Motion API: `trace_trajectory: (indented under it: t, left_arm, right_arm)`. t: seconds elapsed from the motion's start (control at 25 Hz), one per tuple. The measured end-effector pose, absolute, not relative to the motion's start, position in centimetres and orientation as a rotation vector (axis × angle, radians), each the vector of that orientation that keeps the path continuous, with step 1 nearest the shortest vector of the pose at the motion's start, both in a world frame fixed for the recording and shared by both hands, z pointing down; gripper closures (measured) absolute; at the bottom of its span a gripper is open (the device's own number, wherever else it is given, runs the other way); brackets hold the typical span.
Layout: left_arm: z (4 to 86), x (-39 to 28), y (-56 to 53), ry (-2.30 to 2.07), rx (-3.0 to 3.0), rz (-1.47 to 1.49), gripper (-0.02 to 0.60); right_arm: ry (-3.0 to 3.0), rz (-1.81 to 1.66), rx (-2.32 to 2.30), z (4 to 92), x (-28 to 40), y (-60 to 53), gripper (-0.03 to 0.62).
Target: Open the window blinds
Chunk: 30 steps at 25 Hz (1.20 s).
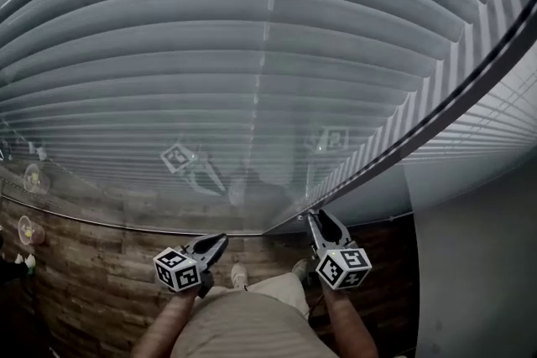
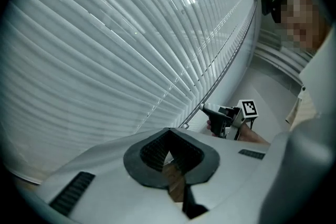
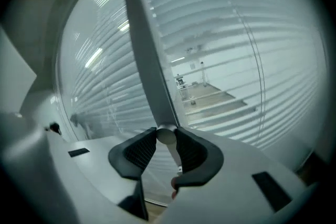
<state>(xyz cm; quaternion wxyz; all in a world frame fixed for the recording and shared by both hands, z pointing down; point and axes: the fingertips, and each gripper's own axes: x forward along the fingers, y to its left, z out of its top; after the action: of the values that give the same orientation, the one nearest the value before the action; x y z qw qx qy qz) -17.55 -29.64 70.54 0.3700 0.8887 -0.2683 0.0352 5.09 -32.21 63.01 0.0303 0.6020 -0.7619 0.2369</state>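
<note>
Right gripper [image 3: 167, 136] clasps the blinds' wand [image 3: 149, 60]

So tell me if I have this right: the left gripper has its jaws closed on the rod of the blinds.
Not the left one. The right gripper has its jaws closed on the rod of the blinds, as the right gripper view shows.

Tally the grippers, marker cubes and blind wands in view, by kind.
Grippers: 2, the left gripper and the right gripper
Marker cubes: 2, one per gripper
Blind wand: 1, clamped by the right gripper
Total: 5
</note>
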Motion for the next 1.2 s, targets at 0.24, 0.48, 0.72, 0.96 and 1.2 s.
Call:
trace_trajectory:
  t: [0.24, 0.48, 0.72, 0.96, 1.2]
  left_arm:
    - [70.8, -17.5, -29.6, -0.682, 2.275, 0.091, 0.569]
    - [70.8, -17.1, -29.0, -0.668, 2.271, 0.097, 0.569]
    - [70.7, -17.1, -28.8, -0.667, 2.278, 0.106, 0.569]
    - [70.7, -18.0, -28.5, -0.679, 2.282, 0.111, 0.569]
    - [70.0, -19.0, -27.8, -0.671, 2.27, 0.09, 0.569]
  right_arm:
    - [-2.541, 1.346, 1.823, 63.0, 5.2, -32.5, 0.468]
    - [-2.469, 0.924, 1.815, 62.7, 4.7, -32.2, 0.46]
    - [-2.164, 0.059, 1.774, 60.5, 3.6, -31.8, 0.408]
    - [-2.106, 0.028, 1.805, 60.8, 3.8, -31.5, 0.413]
    - [-2.114, 0.041, 1.795, 59.9, 3.1, -31.0, 0.427]
